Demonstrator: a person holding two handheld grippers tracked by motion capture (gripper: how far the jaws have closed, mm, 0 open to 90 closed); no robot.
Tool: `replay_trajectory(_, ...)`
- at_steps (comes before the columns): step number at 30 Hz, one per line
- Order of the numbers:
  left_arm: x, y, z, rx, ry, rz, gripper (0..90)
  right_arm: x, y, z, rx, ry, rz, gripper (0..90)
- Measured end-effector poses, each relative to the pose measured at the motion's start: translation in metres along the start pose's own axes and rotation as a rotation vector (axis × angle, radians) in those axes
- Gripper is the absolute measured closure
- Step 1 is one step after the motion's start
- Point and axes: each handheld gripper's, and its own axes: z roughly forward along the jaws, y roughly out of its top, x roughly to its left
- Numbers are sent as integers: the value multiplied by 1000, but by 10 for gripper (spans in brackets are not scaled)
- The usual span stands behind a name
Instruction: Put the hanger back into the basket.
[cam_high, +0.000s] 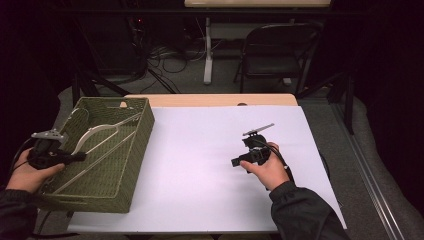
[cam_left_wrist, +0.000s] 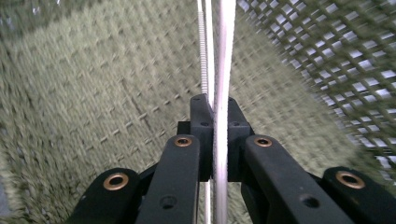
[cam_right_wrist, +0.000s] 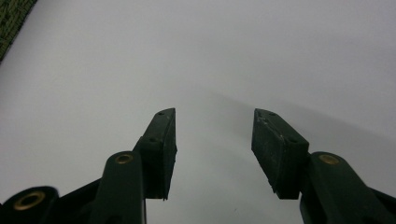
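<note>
Hangers lie in the green woven basket (cam_high: 131, 150) at the left edge of the table, and the left gripper (cam_high: 75, 157) has 1 of them: in the left gripper view its jaws are pressed together on the thin white bar of a hanger (cam_left_wrist: 223, 70), which runs straight up the picture, in line with the jaws, over the basket's woven floor. A second thin bar sits just beside it on the left, outside the pads. From the high view the hanger (cam_high: 102, 131) lies long across the basket, its long axis slanting from the near left corner toward the far right corner, and the left gripper comes in over the near left wall, holding it near that end. The right gripper (cam_high: 236, 161) rests on the white table cover (cam_high: 200, 190) well apart from the basket, pointing toward it, its jaws spread wide with nothing between them. The left hand (cam_high: 27, 172) is by far the nearer. Any lift probably has to go up and rightward along that slant so the far end can pass over the basket's rim without catching on it.
</note>
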Motion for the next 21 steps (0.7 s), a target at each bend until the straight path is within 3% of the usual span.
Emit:
replay_trajectory(3, 2, -3, 0, -24, 40, -62, 737, -1, 0, -1, -3, 5, 2, 502)
replay_trajectory(6, 1, -6, -6, -56, 121, -46, 554, -2, -1, -3, 6, 1, 8, 501)
replay_trajectory(10, 1, -8, -21, -95, 148, -87, 525, -3, -2, -5, -16, 10, 2, 495)
replay_trajectory(14, -3, -9, -38, -166, 207, -75, 492, -1, -3, -7, -27, 12, -5, 489)
replay_trajectory(17, -9, -8, -49, -194, 205, -77, 475, 1, -6, -9, -42, 8, -25, 473)
replay_trajectory(21, -23, -5, -50, -173, 201, -87, 453, 1, -12, -14, -61, -17, -55, 459)
